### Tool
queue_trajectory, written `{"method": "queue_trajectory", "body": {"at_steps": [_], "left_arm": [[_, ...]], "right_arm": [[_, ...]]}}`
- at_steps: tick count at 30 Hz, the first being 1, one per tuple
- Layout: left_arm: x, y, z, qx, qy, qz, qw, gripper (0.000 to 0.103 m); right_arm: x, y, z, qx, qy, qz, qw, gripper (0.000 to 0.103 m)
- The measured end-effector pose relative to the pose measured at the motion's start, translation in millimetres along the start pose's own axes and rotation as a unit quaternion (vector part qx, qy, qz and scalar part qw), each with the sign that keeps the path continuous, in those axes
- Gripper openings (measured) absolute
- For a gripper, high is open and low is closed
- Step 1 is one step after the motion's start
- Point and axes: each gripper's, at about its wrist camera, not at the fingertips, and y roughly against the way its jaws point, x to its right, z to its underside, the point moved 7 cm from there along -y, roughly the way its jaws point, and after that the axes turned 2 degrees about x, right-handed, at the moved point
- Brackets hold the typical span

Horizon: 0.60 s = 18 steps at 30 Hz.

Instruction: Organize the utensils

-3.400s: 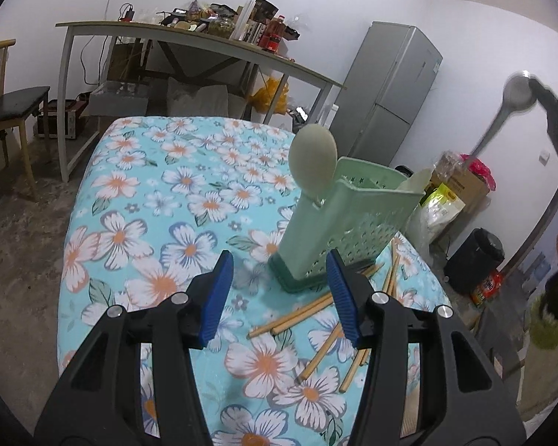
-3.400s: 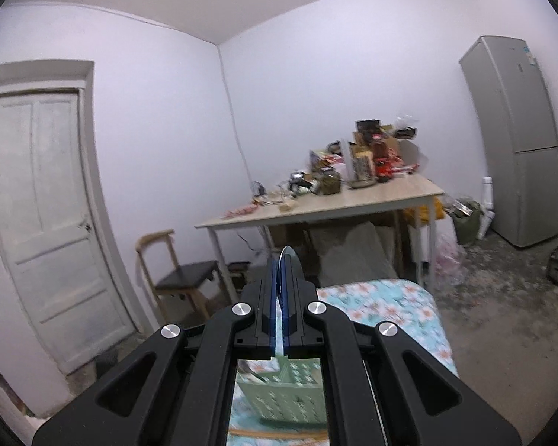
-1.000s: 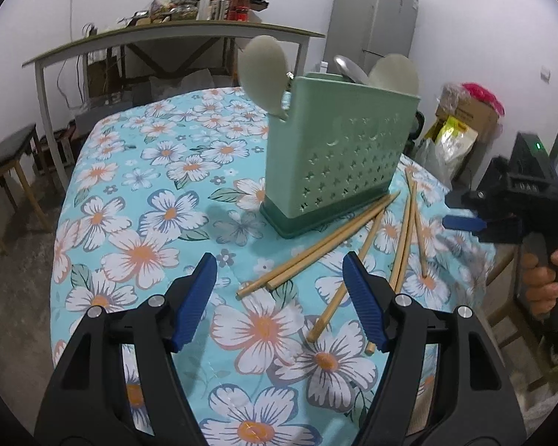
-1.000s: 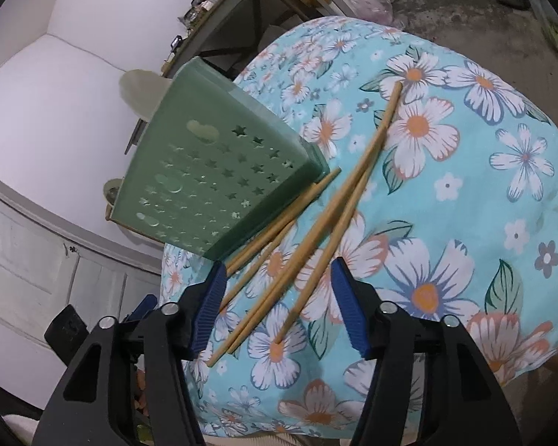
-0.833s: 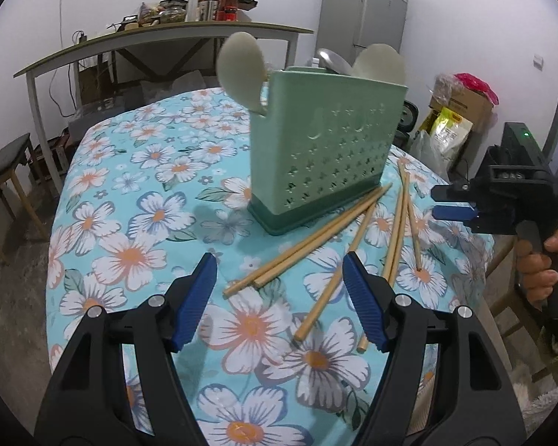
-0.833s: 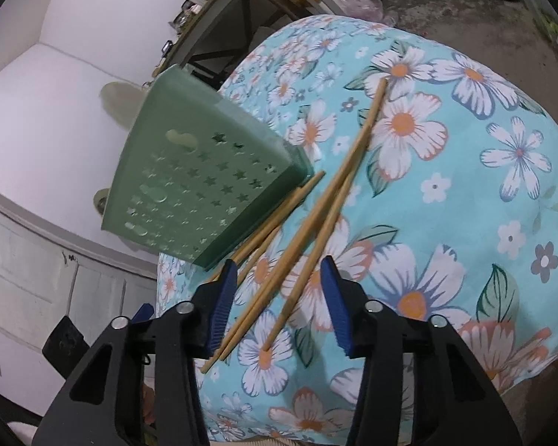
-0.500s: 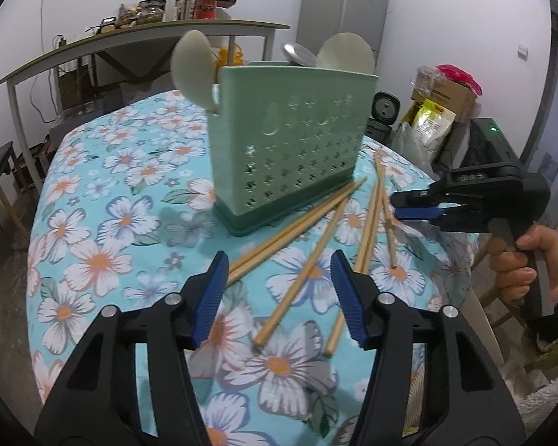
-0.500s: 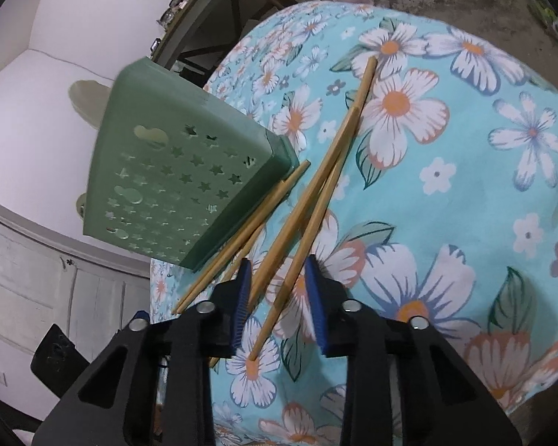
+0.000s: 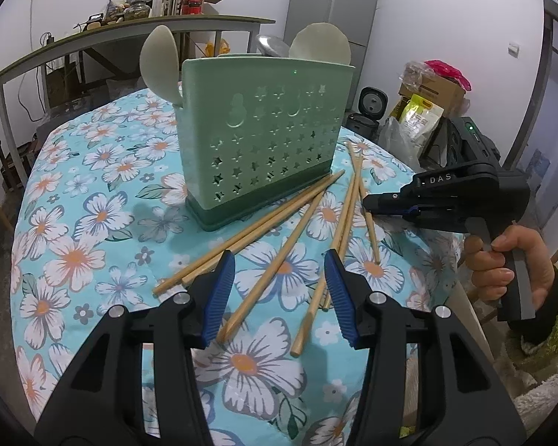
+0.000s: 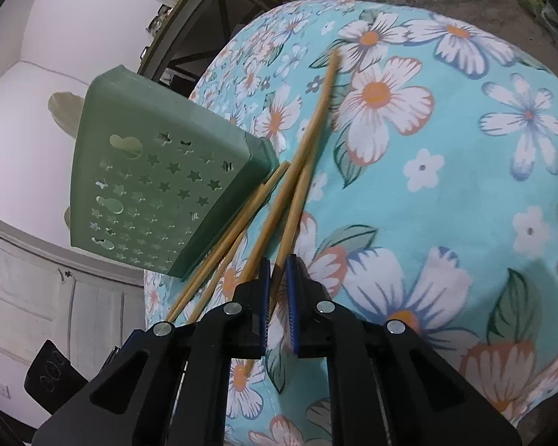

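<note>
A green star-pierced utensil holder point(image 9: 264, 137) stands on the floral tablecloth point(image 9: 93, 193) with two pale spoons point(image 9: 160, 63) and a metal spoon point(image 9: 271, 46) in it. Several wooden chopsticks point(image 9: 279, 219) lie fanned out in front of it. My left gripper point(image 9: 279, 293) hovers over their near ends, jaws closing, one chopstick point(image 9: 268, 286) under the gap and untouched. My right gripper point(image 10: 278, 282) is low over the cloth, jaws closing, its pads pinching the near end of one chopstick point(image 10: 297, 200). From the left wrist it shows at the right point(image 9: 390, 200), held by a hand point(image 9: 502, 260).
The cloth's edge drops off close behind the right gripper point(image 9: 446, 267). Beyond it are bags and boxes point(image 9: 427, 93) and a rice cooker point(image 9: 372, 104). A long cluttered table point(image 9: 148, 26) and a fridge point(image 9: 334, 3) stand at the back.
The metal spoon held high earlier now stands in the holder. The right gripper sank to the chopsticks and its jaws narrowed onto one. The left gripper's jaws narrowed as it neared the chopstick ends.
</note>
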Motion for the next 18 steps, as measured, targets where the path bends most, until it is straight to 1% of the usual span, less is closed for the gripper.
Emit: {"method": "queue_trajectory", "body": {"at_steps": [6, 9, 12, 14, 18], "left_arm": [[8.1, -1.2, 0.7, -0.001, -0.005, 0.011, 0.9999, 0.048], [16.7, -4.4, 1.1, -0.004, -0.013, 0.022, 0.9997, 0.047], [27.5, -10.4, 1.3, -0.011, -0.025, 0.033, 0.9991, 0.042], [36.2, -17.7, 2.0, -0.019, -0.036, 0.042, 0.9983, 0.033], [53.1, -34.8, 2.1, -0.035, -0.06, 0.059, 0.9959, 0.028]], "right_arm": [[10.3, 20.3, 1.5, 0.014, -0.007, 0.016, 1.0, 0.006], [14.7, 28.5, 5.9, 0.012, -0.01, 0.02, 1.0, 0.006], [15.2, 31.2, 14.1, 0.003, -0.009, 0.022, 1.0, 0.006], [14.2, 29.9, 20.2, -0.004, -0.008, 0.022, 1.0, 0.006], [12.1, 26.1, 28.1, -0.014, -0.006, 0.021, 1.0, 0.006]]}}
